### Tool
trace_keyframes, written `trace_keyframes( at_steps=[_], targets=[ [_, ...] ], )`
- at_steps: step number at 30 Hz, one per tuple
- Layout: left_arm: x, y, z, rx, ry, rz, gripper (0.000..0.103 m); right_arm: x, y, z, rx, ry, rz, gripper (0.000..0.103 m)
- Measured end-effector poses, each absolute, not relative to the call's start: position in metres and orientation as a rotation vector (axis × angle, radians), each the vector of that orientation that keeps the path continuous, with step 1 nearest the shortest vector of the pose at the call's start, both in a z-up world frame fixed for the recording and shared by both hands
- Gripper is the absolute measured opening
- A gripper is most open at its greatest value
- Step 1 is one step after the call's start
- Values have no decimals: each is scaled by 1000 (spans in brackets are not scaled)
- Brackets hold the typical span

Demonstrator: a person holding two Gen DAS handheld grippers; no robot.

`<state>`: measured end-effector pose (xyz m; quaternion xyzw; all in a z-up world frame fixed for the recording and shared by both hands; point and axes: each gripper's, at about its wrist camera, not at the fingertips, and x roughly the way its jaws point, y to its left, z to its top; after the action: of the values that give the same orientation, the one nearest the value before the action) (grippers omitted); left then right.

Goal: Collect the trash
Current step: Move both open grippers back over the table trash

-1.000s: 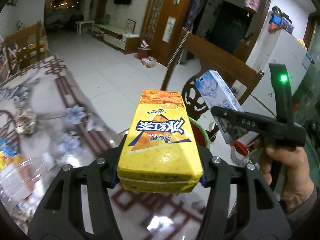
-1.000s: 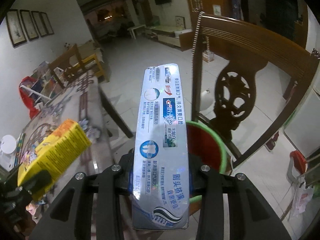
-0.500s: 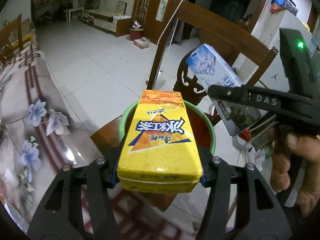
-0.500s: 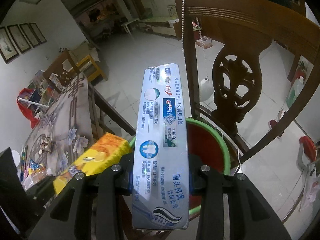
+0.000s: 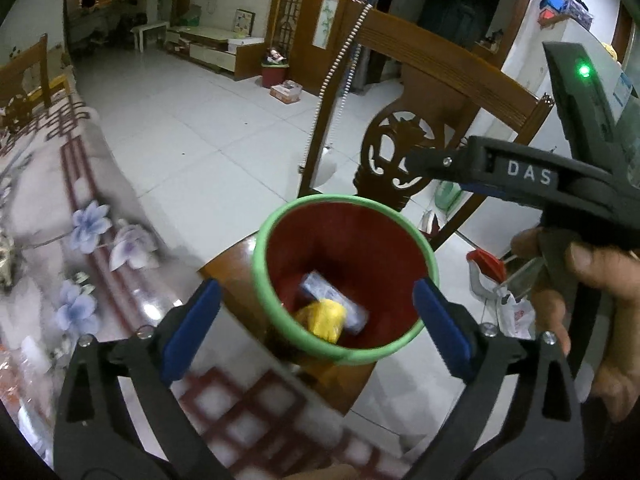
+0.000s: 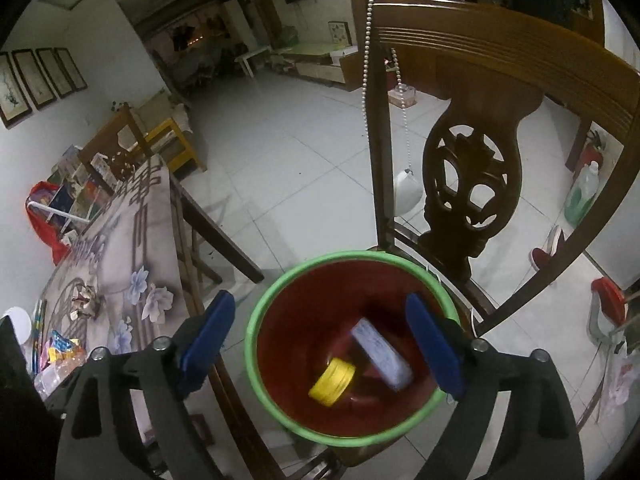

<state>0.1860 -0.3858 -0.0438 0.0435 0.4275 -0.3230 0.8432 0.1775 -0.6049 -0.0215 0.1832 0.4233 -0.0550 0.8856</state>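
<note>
A red bin with a green rim (image 5: 264,256) (image 6: 252,344) stands on a wooden chair seat. Inside it lie the yellow drink carton (image 5: 322,316) (image 6: 332,376) and the silver-blue toothpaste box (image 5: 334,300) (image 6: 382,350). My left gripper (image 5: 316,320) is open and empty, just above the bin's near rim. My right gripper (image 6: 320,344) is open and empty, right over the bin's mouth. The right gripper's body, held by a hand, also shows at the right of the left wrist view (image 5: 520,176).
A carved wooden chair back (image 6: 472,184) with a hanging bead chain rises behind the bin. The table with a flowered cloth (image 5: 60,208) (image 6: 120,272) lies to the left, with wrappers and small litter (image 6: 60,348) on it. White tiled floor lies beyond.
Both grippers opened over the bin. The yellow carton and the toothpaste box dropped out of them into the bin.
</note>
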Motion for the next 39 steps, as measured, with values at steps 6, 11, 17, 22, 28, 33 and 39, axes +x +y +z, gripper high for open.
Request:
trace_keyframes(
  at_steps=[6, 11, 17, 22, 28, 33, 39],
  targets=[
    [168, -345, -28, 78, 874, -636, 97, 177, -586, -12, 325, 864, -107, 91],
    [146, -295, -9, 38, 850, -576, 97, 171, -554, 2, 262, 839, -72, 94],
    [122, -234, 13, 2, 809, -497, 97, 159, -504, 20, 187, 799, -17, 96],
    [102, -168, 28, -54, 784, -411, 97, 148, -456, 31, 136, 777, 39, 96],
    [82, -107, 35, -67, 755, -307, 97, 138, -390, 35, 95, 778, 141, 96],
    [68, -55, 25, -90, 761, -224, 97, 133, -333, 34, 42, 785, 237, 96],
    [49, -11, 11, -127, 761, -175, 97, 137, -277, 25, -32, 813, 333, 96]
  ],
)
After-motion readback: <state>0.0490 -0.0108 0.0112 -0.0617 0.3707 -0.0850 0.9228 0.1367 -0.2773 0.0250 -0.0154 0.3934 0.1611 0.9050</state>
